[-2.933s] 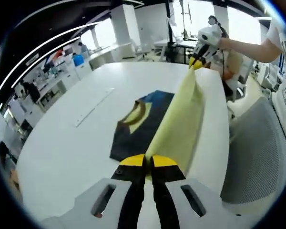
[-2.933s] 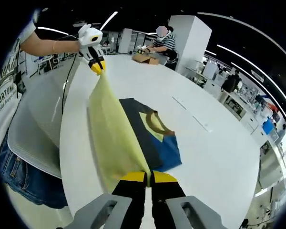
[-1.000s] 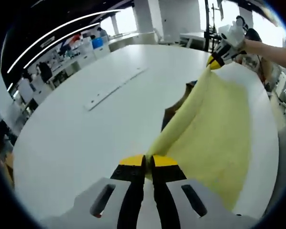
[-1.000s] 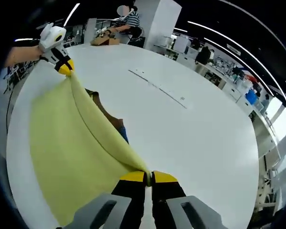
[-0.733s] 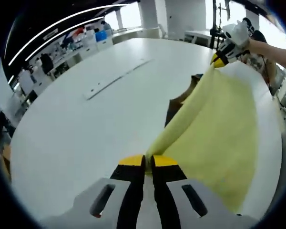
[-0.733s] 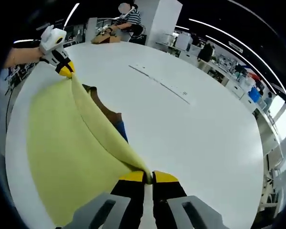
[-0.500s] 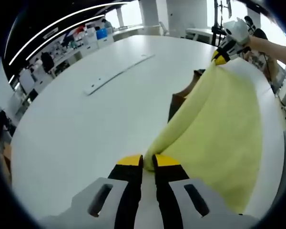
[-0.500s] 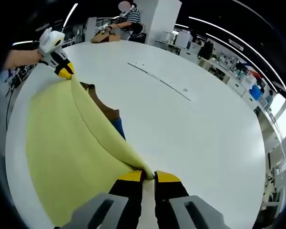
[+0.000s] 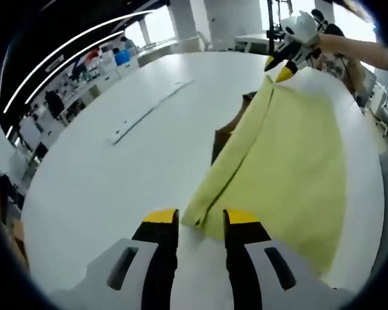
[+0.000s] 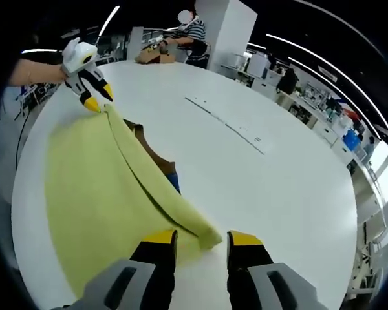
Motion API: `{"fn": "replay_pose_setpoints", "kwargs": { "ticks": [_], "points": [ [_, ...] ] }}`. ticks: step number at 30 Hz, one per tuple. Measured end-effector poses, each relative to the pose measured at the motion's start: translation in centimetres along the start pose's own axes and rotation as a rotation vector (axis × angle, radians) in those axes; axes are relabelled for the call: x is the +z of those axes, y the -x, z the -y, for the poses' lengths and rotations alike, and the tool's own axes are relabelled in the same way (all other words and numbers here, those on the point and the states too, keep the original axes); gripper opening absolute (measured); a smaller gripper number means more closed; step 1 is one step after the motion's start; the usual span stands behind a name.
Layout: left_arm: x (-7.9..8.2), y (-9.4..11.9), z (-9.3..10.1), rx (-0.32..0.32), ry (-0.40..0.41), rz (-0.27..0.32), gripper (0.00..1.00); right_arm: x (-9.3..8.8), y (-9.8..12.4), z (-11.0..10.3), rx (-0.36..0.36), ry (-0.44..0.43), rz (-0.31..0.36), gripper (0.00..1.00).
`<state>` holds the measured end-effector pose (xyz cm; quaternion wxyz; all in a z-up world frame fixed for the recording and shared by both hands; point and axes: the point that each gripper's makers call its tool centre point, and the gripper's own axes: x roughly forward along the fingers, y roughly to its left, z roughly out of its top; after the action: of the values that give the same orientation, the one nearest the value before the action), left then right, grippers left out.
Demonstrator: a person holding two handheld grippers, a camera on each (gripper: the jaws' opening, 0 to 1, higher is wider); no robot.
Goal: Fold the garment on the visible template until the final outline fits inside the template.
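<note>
Now: yellow garment (image 9: pixel 291 142), folded edge running lengthwise from your left gripper (image 9: pixel 200 223) to your right gripper (image 10: pixel 200 242); both jaws spread, corners released.

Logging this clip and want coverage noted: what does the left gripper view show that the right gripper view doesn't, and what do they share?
Left gripper view alone: the left gripper with its jaws apart at the yellow garment's near corner, and blue bins on far benches.

Right gripper view alone: the right gripper with its jaws apart at the garment's other corner, a seated person in a striped top by a cardboard box, and a blue patch peeking from under the fold.

Both: the yellow garment folded over on the white table, a brown edge beside the fold, and the pale strip on the table.
</note>
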<state>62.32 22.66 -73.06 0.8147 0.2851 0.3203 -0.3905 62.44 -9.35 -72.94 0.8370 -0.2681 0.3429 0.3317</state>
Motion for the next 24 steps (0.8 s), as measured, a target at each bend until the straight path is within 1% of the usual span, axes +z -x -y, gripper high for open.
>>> {"fn": "replay_pose_setpoints", "kwargs": {
  "ticks": [2,5,7,9,11,16,17,18,24],
  "points": [
    [-0.3,-0.1,-0.3,0.034,-0.03,-0.008,0.21,0.0,-0.2,-0.4,0.003,0.008,-0.002,0.24],
    [-0.3,-0.1,-0.1,0.044,-0.038,-0.003,0.14,0.0,-0.6,-1.0,0.014,0.03,-0.003,0.22],
    [-0.2,-0.2,0.0,0.047,-0.047,0.009,0.11,0.1,-1.0,-1.3,0.024,0.024,0.004,0.19],
    [-0.4,-0.5,0.2,0.043,-0.076,-0.003,0.11,0.0,-1.5,-1.3,0.029,0.016,0.003,0.19],
    [-1.0,-0.8,0.1,0.041,-0.087,-0.029,0.11,-0.1,-1.9,-1.0,0.026,0.011,-0.001,0.19],
    [-1.2,-1.2,-0.6,0.055,-0.105,-0.038,0.09,-0.4,-2.5,-0.6,0.029,-0.003,-0.008,0.16],
    [-1.3,-1.3,-0.6,0.054,-0.113,-0.045,0.09,-0.4,-2.5,-0.6,0.036,-0.013,-0.002,0.14],
    [-1.2,-1.4,-0.7,0.055,-0.119,-0.044,0.08,-0.4,-2.6,-0.9,0.059,-0.034,0.003,0.12],
    [-1.1,-1.7,-1.1,0.06,-0.097,-0.04,0.06,-0.4,-2.7,-0.1,0.036,-0.042,0.007,0.11]
  ]
}}
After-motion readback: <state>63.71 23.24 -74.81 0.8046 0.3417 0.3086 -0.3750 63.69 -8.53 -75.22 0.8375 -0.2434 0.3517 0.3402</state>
